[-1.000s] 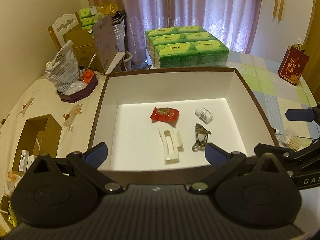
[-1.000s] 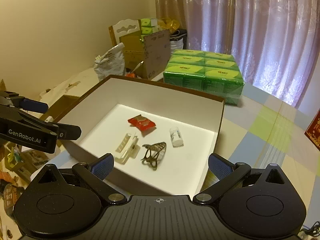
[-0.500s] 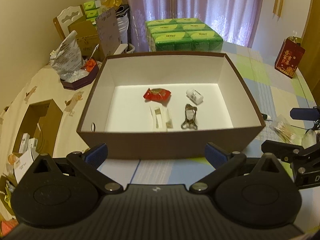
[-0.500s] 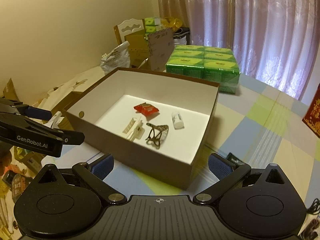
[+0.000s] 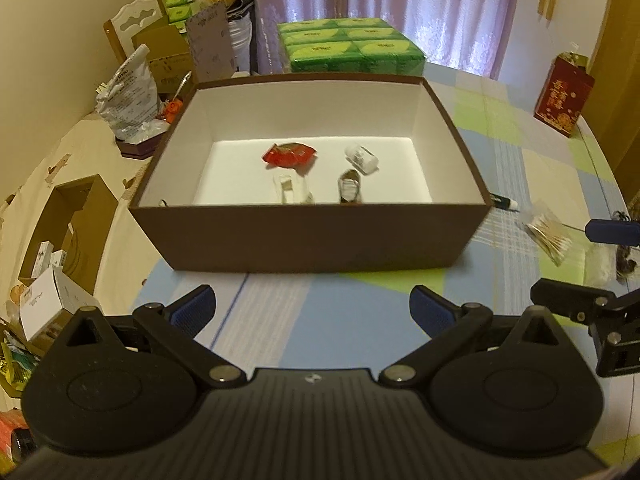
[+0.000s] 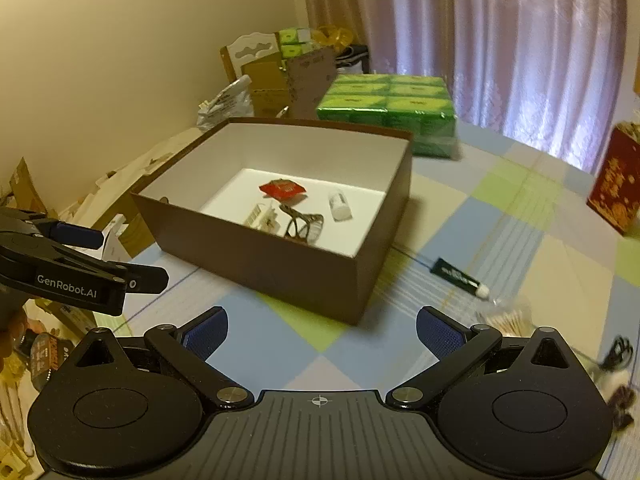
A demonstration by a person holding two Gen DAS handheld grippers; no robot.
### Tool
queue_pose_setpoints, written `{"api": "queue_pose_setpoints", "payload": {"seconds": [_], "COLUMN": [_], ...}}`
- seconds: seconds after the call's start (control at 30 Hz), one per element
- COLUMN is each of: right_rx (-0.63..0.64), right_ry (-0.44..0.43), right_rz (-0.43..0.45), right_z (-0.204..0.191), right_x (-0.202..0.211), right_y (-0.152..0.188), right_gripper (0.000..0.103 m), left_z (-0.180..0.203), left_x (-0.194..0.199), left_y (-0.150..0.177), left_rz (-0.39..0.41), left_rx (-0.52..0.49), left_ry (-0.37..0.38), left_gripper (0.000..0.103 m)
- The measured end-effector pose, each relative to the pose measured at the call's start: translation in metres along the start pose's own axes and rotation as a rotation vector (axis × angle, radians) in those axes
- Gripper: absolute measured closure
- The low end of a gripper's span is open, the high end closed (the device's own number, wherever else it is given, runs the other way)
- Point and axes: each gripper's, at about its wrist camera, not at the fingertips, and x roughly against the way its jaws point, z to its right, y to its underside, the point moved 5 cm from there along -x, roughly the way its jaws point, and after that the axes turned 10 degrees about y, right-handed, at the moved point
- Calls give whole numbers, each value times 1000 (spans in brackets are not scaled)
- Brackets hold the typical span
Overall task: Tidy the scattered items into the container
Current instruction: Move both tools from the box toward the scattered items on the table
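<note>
the box [image 5: 312,236] held four things: one red packet [image 5: 289,155], one white clip [image 5: 291,190], one metal clip [image 5: 349,190], one small bottle [image 5: 362,159]; my left gripper [image 5: 312,312] and right gripper [image 6: 322,332] both gaped empty.

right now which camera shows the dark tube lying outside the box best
The right wrist view: the dark tube lies fully visible on the tablecloth, white cap included, beside the brown box. In the left wrist view, the same tube only pokes out past the box's right corner, its other end hidden.
</note>
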Motion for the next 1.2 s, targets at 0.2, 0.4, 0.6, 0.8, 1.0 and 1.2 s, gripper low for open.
{"api": "queue_pose_setpoints", "payload": {"seconds": [0.2, 0.4, 0.6, 0.8, 1.0, 1.2], "right_rx": [-38, -80, -144, -240, -309, -367], "right_ry": [27, 73, 146, 225, 307, 399], "right_rz": [-19, -51, -79, -103, -109, -112], "right_z": [16, 35, 63, 102, 136, 172], "right_x": [13, 25, 37, 52, 65, 70], "right_y": [21, 45, 66, 86, 101, 117], "right_gripper": [0, 0, 0, 0, 0, 0], "left_z": [20, 43, 70, 103, 145, 187], "left_x": [-1, -8, -21, -37, -56, -79], "left_y": [9, 19, 30, 33, 29, 26], "left_rz": [-14, -36, -67, -89, -108, -132], "left_rx": [-16, -45, -84, -142, -217, -299], "left_ry": [26, 59, 117, 183, 245, 313], "left_gripper": [1, 1, 1, 1, 1, 1]}}
